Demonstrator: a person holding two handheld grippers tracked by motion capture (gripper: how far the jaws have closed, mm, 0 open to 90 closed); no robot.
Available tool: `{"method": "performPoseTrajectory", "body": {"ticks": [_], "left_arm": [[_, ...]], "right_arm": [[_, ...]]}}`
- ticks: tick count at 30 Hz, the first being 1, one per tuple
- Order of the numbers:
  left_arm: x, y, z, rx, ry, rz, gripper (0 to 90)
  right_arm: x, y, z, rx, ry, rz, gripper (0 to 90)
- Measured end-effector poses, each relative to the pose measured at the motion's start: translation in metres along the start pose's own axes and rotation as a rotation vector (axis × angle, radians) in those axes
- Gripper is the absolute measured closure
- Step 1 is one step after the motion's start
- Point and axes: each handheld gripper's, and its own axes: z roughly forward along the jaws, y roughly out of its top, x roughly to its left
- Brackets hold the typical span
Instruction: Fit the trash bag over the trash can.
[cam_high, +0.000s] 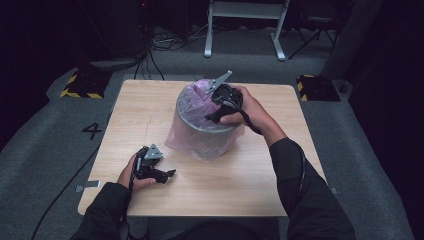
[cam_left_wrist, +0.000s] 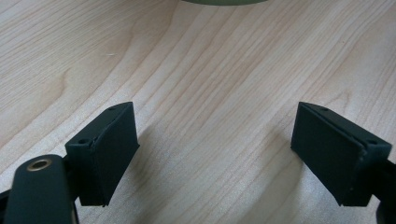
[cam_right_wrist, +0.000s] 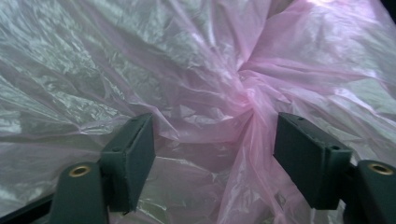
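My right claw (cam_right_wrist: 212, 154) gaped wide, the pink bag's (cam_right_wrist: 196, 70) twisted gather lying unpinched just beyond its pads.

A light wooden table (cam_high: 150, 107) stands on grey carpet (cam_high: 45, 145). Far behind, a white metal frame (cam_high: 245, 25) and cables (cam_high: 165, 42) sit in dim light.
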Motion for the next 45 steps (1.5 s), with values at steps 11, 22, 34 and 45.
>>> {"method": "performPoseTrajectory", "body": {"ticks": [11,22,34,45], "left_arm": [[0.0,0.0,0.0,0.0,-0.001,-0.001,14.5],[0.0,0.0,0.0,0.0,-0.001,-0.002,14.5],[0.0,0.0,0.0,-0.001,-0.002,-0.004,14.5],[-0.001,0.0,0.0,0.0,-0.002,-0.008,14.2]], "right_arm": [[0.0,-0.04,-0.065,-0.348,-0.056,0.08,26.6],[0.013,-0.139,-0.091,-0.36,-0.134,0.11,23.3],[0.025,-0.224,-0.039,-0.194,-0.178,0.156,21.2],[0.035,-0.297,0.004,-0.18,-0.049,0.324,19.3]]}}
